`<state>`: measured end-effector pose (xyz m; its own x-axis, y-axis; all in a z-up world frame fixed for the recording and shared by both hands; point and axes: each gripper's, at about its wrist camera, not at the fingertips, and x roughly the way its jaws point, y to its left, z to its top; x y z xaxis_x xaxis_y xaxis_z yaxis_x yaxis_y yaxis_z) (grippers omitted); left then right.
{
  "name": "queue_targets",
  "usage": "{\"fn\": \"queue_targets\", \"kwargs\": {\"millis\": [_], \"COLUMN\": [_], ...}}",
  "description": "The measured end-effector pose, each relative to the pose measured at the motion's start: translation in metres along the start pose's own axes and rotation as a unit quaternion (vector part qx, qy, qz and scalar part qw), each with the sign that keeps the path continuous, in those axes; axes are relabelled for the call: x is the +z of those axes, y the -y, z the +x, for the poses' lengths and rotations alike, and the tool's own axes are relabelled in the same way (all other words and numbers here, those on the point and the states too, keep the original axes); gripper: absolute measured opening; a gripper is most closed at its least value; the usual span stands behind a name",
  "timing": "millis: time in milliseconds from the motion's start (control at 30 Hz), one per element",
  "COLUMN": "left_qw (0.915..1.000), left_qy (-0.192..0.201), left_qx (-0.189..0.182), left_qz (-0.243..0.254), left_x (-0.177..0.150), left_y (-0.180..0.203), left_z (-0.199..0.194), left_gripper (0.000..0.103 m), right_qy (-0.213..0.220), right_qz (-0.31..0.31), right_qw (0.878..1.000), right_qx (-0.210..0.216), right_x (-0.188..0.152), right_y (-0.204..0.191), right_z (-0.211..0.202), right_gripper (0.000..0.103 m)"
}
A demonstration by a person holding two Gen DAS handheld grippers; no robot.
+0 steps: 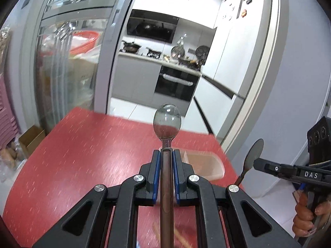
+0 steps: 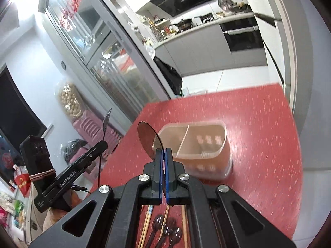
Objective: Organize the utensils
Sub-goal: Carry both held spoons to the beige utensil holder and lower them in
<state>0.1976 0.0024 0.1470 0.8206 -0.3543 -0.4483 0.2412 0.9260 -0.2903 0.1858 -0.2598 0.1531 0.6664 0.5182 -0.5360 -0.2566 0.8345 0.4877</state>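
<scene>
A translucent plastic utensil holder (image 2: 198, 144) is being shown standing on the red speckled table (image 2: 258, 144), split by a curved divider into two compartments; nothing can be made out inside either, the walls being blurred. A spoon with a clear bowl and brown handle (image 1: 167, 124) is being gripped by the left gripper (image 1: 167, 155), its blue pads narrowed onto the handle, the bowl raised above the table's far edge. A second spoon (image 2: 148, 139) is being pinched edge-on by the right gripper (image 2: 164, 153), whose fingers are pressed nearly together, just beside the holder's near left corner. More spoons (image 2: 165, 232) and wooden chopsticks (image 2: 145, 227) are being seen lying on the table beneath the right gripper. A kitchen counter with an oven (image 1: 175, 82) is being framed beyond a glass sliding door (image 1: 68, 62).
</scene>
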Motion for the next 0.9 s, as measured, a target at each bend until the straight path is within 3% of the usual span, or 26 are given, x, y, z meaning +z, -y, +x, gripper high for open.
{"fn": "queue_targets", "kwargs": {"millis": [233,400,633,900], "left_qw": [0.9986,0.9974,0.9950,0.9930], "left_qy": [0.032,0.059,0.097,0.103], "left_qx": [-0.026,-0.026,0.015,0.045], "left_qz": [-0.033,-0.031,0.016,0.038], "left_x": [0.042,0.054,0.040,0.015], "left_y": [0.000,0.008,0.025,0.026], "left_z": [0.047,0.072,0.110,0.135], "left_gripper": [0.037,0.037,0.037,0.037], "right_qy": [0.023,0.036,0.046,0.052], "right_qz": [-0.002,-0.019,-0.046,-0.092], "right_qw": [1.000,0.999,0.997,0.993], "right_qx": [-0.001,-0.012,-0.039,-0.058], "right_x": [0.050,0.074,0.075,0.055], "right_y": [0.007,0.011,0.024,0.031], "right_z": [-0.001,0.006,0.030,0.063], "right_gripper": [0.002,0.002,0.002,0.002]}}
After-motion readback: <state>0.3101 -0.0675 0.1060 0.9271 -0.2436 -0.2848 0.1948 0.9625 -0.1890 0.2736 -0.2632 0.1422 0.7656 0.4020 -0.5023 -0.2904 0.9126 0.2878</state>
